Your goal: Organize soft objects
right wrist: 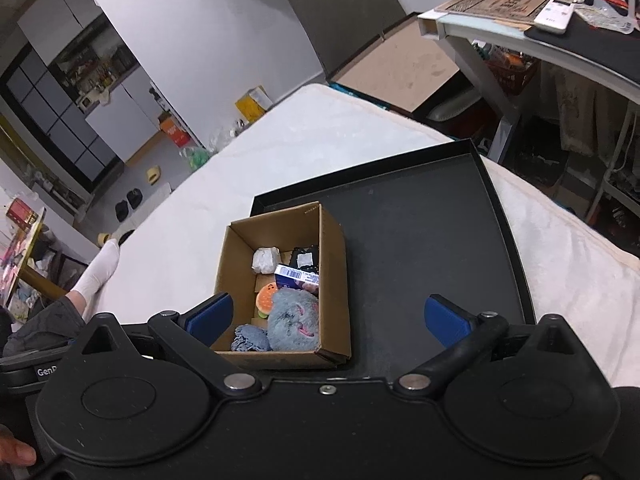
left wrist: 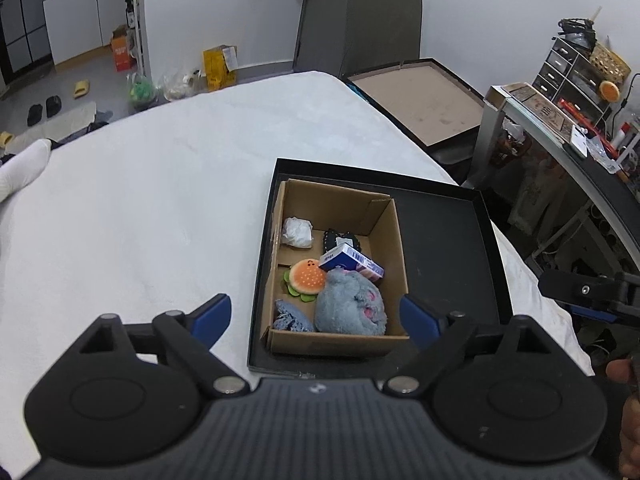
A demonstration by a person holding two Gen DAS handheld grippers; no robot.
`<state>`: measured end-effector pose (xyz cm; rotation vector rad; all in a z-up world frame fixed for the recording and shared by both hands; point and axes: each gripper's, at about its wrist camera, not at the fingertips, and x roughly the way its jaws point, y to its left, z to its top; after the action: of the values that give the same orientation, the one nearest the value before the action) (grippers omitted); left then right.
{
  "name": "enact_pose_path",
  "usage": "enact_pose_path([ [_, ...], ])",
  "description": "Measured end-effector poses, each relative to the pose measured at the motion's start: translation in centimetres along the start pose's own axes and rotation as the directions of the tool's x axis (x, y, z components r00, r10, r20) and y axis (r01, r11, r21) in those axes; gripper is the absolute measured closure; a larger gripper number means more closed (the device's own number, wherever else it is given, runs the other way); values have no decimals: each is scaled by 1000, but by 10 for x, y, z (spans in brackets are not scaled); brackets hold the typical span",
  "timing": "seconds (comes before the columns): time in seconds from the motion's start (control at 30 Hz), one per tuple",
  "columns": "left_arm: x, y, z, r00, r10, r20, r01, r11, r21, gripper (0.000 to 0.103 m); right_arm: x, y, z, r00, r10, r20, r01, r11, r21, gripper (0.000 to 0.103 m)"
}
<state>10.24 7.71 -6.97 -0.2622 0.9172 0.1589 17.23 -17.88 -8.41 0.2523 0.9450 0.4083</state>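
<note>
A brown cardboard box [left wrist: 384,232] [right wrist: 338,280] stands in the left part of a shallow black tray [left wrist: 448,248] [right wrist: 420,240] on a white-covered bed. In the box lie a grey-blue plush [left wrist: 350,306] [right wrist: 296,316], a burger toy [left wrist: 307,278] [right wrist: 266,298], a blue knitted piece [left wrist: 292,320] [right wrist: 248,338], a blue-and-white carton [left wrist: 352,264] [right wrist: 298,274], a white crumpled wad [left wrist: 298,232] [right wrist: 266,259] and a black item [left wrist: 340,240] [right wrist: 306,258]. My left gripper [left wrist: 316,316] is open and empty above the box's near edge. My right gripper [right wrist: 328,316] is open and empty above box and tray.
The white bed cover [left wrist: 140,208] [right wrist: 320,132] spreads left and beyond the tray. A dark chair [left wrist: 360,20] and a flat brown board [left wrist: 424,100] stand past the bed. A cluttered desk [left wrist: 560,120] [right wrist: 540,20] is at the right. A white-socked foot [right wrist: 100,268] rests at the bed's left edge.
</note>
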Motion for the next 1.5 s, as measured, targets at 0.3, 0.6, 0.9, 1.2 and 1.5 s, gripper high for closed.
enact_pose_path([
  [0.3,-32,-9,-9,1000,10,12,-10,1000,26,6,-29,1,-12,999,13,48,-12,1000,-23,0],
  [0.6,-57,-12,-17,999,21,30,-22,999,33,5,-60,8,-17,997,24,78,-21,999,-45,0],
  [0.9,-78,-15,-29,998,29,56,-32,998,47,5,-80,21,-31,997,35,70,-29,996,-86,0],
  [1.2,-102,-16,-46,995,13,102,-20,997,74,1,-95,21,-43,996,14,91,-7,997,-79,0],
  [1.5,-118,-18,-62,993,7,119,-18,996,89,1,-109,21,-57,995,19,102,-10,996,-89,0],
])
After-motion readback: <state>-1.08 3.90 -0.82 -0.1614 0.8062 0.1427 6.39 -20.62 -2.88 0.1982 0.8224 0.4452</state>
